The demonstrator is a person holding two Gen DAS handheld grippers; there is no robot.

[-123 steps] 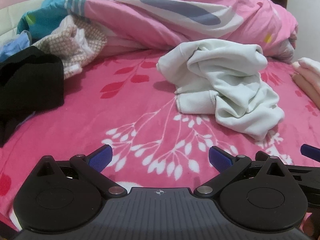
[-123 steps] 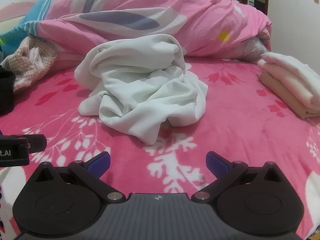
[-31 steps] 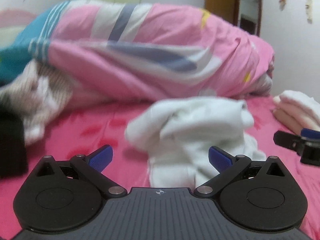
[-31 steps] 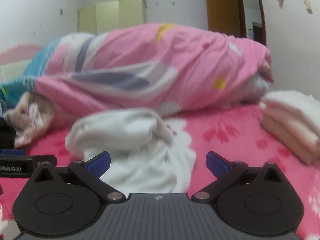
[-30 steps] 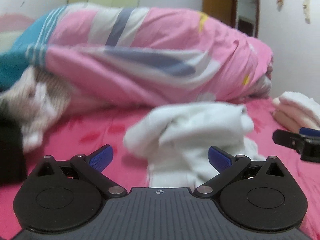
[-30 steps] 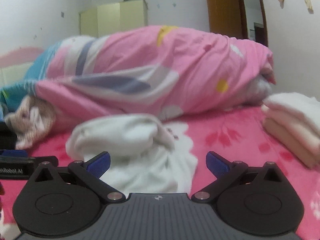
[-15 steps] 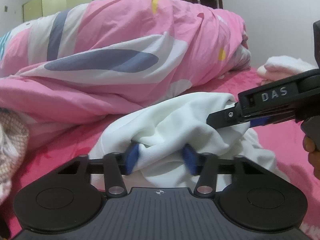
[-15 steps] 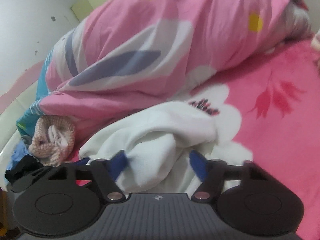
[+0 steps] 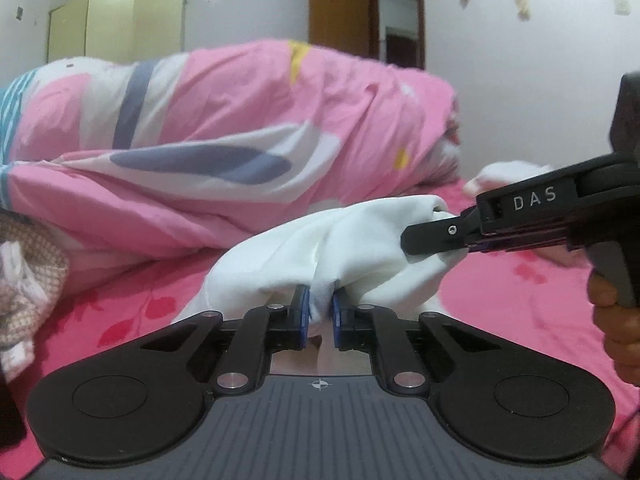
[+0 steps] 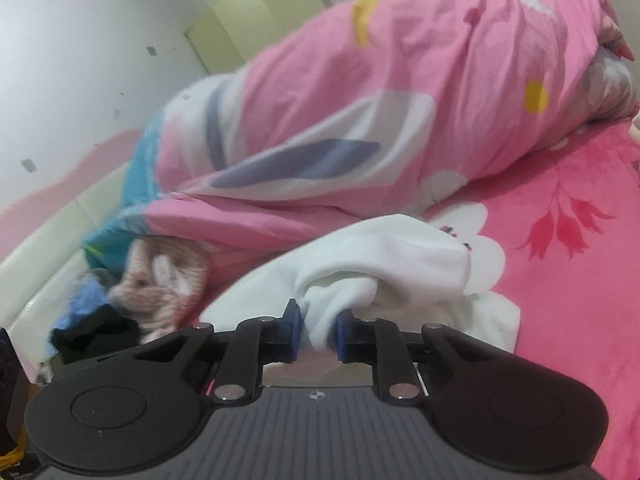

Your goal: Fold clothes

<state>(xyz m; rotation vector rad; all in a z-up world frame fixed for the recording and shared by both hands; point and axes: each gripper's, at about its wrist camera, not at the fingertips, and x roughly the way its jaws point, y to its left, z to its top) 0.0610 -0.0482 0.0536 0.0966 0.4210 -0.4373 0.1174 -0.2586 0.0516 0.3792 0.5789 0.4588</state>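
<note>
The left gripper (image 9: 320, 314) is clenched on a fold of the crumpled white garment (image 9: 360, 248), which lies on the pink floral bed sheet (image 9: 520, 292), and the right gripper (image 10: 316, 330) pinches another bunch of the same cloth further right. A big rolled pink duvet (image 9: 224, 148) fills the far side just behind the garment. A knitted beige piece (image 10: 160, 280) and dark clothes (image 10: 96, 330) sit to the left, with a folded pale stack (image 9: 508, 172) at far right.
</note>
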